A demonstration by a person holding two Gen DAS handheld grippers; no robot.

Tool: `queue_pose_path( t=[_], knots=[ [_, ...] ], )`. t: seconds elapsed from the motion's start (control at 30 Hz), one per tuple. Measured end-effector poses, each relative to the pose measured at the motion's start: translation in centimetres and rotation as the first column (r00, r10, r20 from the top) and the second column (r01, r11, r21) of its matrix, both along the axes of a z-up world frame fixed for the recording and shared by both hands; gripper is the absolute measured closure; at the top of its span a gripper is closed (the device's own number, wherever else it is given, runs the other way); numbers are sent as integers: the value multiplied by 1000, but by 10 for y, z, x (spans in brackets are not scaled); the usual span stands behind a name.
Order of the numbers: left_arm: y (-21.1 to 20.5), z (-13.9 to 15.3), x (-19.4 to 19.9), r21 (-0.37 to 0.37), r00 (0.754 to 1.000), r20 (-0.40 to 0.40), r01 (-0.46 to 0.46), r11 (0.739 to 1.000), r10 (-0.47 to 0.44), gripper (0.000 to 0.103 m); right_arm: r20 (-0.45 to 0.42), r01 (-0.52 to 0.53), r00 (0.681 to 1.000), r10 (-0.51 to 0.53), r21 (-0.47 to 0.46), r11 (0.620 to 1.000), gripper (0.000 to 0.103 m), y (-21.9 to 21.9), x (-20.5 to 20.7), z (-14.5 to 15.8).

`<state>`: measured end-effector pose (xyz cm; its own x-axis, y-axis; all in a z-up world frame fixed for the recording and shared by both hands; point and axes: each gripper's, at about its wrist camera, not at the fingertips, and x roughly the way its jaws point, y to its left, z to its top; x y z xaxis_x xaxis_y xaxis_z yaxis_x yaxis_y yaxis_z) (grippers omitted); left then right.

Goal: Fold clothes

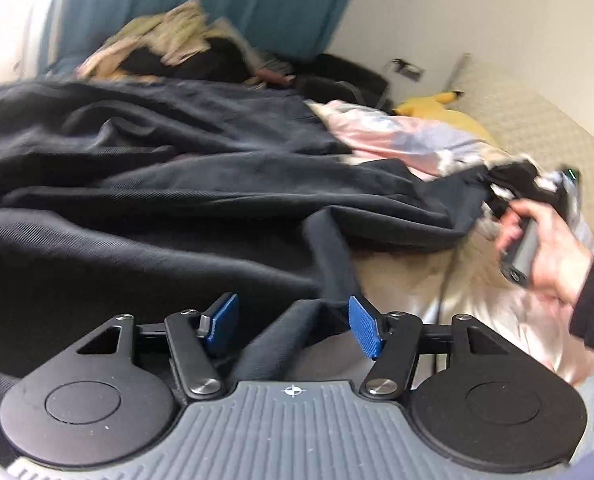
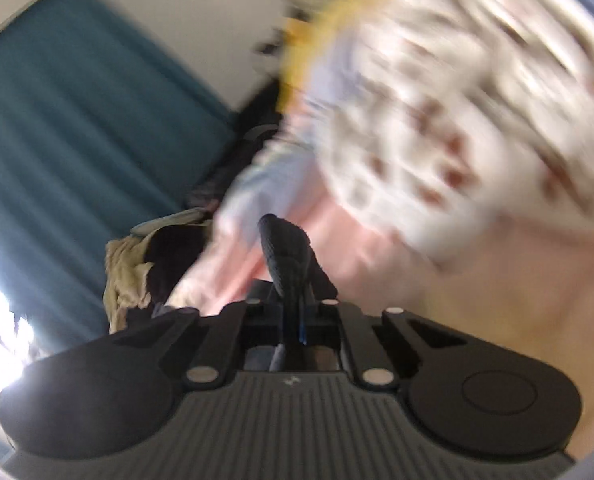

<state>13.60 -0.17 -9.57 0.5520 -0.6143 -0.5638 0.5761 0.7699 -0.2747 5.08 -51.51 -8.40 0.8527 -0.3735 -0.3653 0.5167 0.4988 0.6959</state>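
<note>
A large black garment (image 1: 157, 168) lies rumpled across the bed in the left wrist view. My left gripper (image 1: 293, 326) is open, its blue pads (image 1: 221, 324) wide apart. A narrow black strip of the garment (image 1: 333, 264) runs loosely between them, nearer the right pad. At the right, a hand (image 1: 553, 252) holds my right gripper (image 1: 509, 192) at the garment's far edge, blurred. In the right wrist view my right gripper (image 2: 293, 320) is shut on a fold of black fabric (image 2: 285, 248) that sticks up past the fingers.
A pink and pale blue cloth (image 1: 401, 136) and a yellow plush toy (image 1: 429, 104) lie beyond the garment. A heap of beige and dark clothes (image 1: 169, 44) sits before the teal curtain (image 1: 281, 4). Cream patterned bedding (image 2: 477, 112) fills the right wrist view, heavily blurred.
</note>
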Motion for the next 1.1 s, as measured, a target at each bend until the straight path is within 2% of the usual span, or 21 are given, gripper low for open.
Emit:
queue_pose_path(
  t=[0.03, 0.1, 0.17, 0.27, 0.4, 0.57, 0.67, 0.73, 0.77, 0.83, 0.9, 1.0, 1.1],
  knots=[
    [-3, -2, -2, 28, 1000, 13, 7, 1000, -8, 37, -3, -3, 1000, 3, -13, 1000, 96, 2, 1, 2],
    [-11, -10, -2, 102, 1000, 6, 18, 995, -19, 37, -83, 13, 996, -13, -6, 1000, 96, -1, 5, -4],
    [-15, -13, -1, 139, 1000, -11, 25, 990, -23, 37, -163, 28, 986, -28, 1, 1000, 96, -4, 9, -11],
    [-11, -14, 2, 122, 999, -33, 23, 992, -20, 37, -256, 37, 966, -30, 23, 999, 96, -12, 12, -24],
    [-3, -16, 11, 60, 997, -76, 16, 998, -11, 36, -299, -1, 954, 0, -5, 1000, 97, -5, 31, -9],
    [0, -19, 14, 31, 995, -94, 19, 999, -16, 36, -183, -147, 974, 130, -81, 986, 97, 18, 88, 72],
    [-1, -18, 14, 27, 995, -94, 20, 999, -17, 36, 40, -191, 979, 200, -171, 967, 97, 35, 95, 140],
    [-2, -17, 13, 27, 996, -91, 18, 999, -16, 36, 108, -172, 973, 202, -239, 956, 97, 37, 85, 166],
    [-2, -17, 13, 30, 996, -91, 19, 999, -16, 36, 112, -153, 977, 184, -237, 959, 97, 31, 78, 167],
    [-3, -17, 12, 41, 996, -89, 21, 999, -17, 36, 82, -100, 990, 119, -198, 975, 98, 13, 62, 149],
    [-3, -18, 11, 46, 995, -94, 24, 999, -19, 36, 10, -31, 999, 33, -140, 990, 98, -10, 42, 114],
    [-2, -19, 9, 50, 995, -93, 26, 998, -21, 36, -99, 77, 992, -77, -2, 997, 98, -43, 8, 41],
    [-3, -20, 10, 50, 995, -95, 19, 999, -15, 36, -211, 110, 974, -83, 117, 987, 97, -59, -15, -33]
  ],
)
